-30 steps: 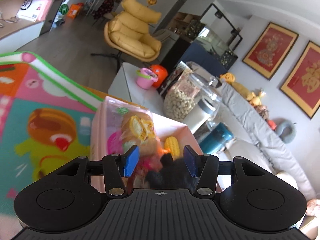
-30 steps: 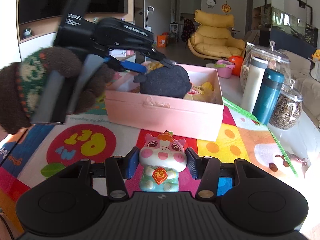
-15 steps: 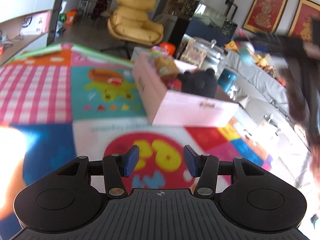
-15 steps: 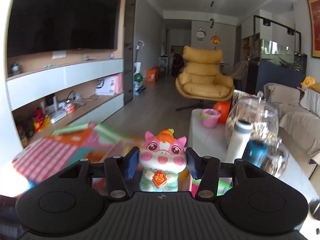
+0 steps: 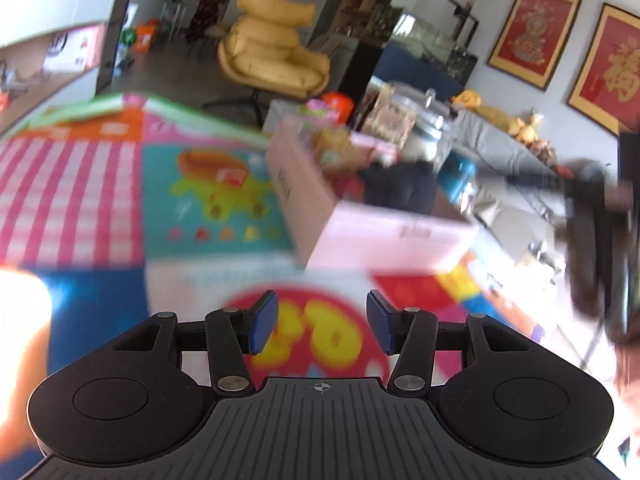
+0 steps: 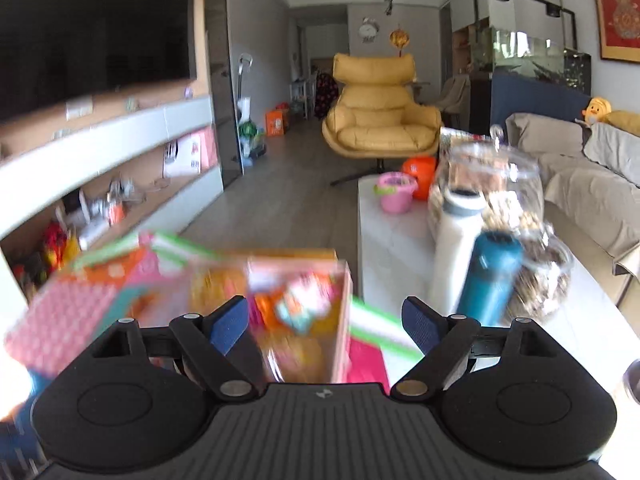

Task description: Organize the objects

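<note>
A pink box stands on the colourful play mat, with a black plush toy and several other toys inside. My left gripper hovers over the mat in front of the box, open and empty. My right gripper hangs above the box, and its jaws are opening wide. A blurred pink and teal pig figurine shows below and between the pads, untouched, among the toys in the box. In the left wrist view the other hand's dark blurred shape is at the right edge.
Right of the box stand a white bottle, a teal bottle and glass jars on a white table. A pink bucket sits farther back. A yellow chair and a grey sofa lie beyond.
My right gripper rose from the mat to above the box and let go of the pig figurine. My left gripper drew back from the box, leaving the black plush inside.
</note>
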`<state>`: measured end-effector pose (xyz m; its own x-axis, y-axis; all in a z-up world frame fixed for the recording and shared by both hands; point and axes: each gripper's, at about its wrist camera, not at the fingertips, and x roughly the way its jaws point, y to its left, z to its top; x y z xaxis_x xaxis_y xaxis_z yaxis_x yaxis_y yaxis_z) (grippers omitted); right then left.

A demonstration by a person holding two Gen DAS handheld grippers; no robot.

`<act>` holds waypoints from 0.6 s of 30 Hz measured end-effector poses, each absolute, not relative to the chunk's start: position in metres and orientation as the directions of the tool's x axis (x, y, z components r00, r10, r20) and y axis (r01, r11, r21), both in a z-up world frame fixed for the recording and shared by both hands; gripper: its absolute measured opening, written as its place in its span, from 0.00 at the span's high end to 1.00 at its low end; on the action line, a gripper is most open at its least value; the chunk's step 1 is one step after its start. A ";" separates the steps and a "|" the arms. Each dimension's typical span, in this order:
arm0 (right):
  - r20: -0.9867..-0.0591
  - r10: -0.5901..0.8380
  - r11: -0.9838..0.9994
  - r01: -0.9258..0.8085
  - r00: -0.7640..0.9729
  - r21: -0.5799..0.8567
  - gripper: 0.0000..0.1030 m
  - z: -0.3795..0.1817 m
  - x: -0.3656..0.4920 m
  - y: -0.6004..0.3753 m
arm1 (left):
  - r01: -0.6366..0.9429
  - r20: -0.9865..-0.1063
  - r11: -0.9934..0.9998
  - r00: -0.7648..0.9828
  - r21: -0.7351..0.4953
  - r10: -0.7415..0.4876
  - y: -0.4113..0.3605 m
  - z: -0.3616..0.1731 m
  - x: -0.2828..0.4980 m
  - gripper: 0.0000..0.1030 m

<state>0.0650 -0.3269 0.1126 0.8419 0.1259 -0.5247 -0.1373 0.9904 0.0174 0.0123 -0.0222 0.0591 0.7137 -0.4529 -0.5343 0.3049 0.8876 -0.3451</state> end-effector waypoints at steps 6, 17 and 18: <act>-0.577 0.142 0.971 -0.225 0.804 -0.075 0.23 0.072 0.038 -0.314 | 0.266 -0.519 0.910 0.754 -0.319 -0.402 -0.051 0.088 0.081 0.48; -0.579 0.214 0.958 -0.285 0.787 -0.033 0.28 0.040 0.055 -0.288 | 0.104 -0.652 0.971 0.725 -0.217 -0.223 -0.042 0.056 0.132 0.24; -0.578 0.219 0.954 -0.296 0.786 -0.040 0.28 0.040 0.059 -0.280 | 0.090 -0.647 0.975 0.735 -0.201 -0.201 -0.035 0.056 0.132 0.22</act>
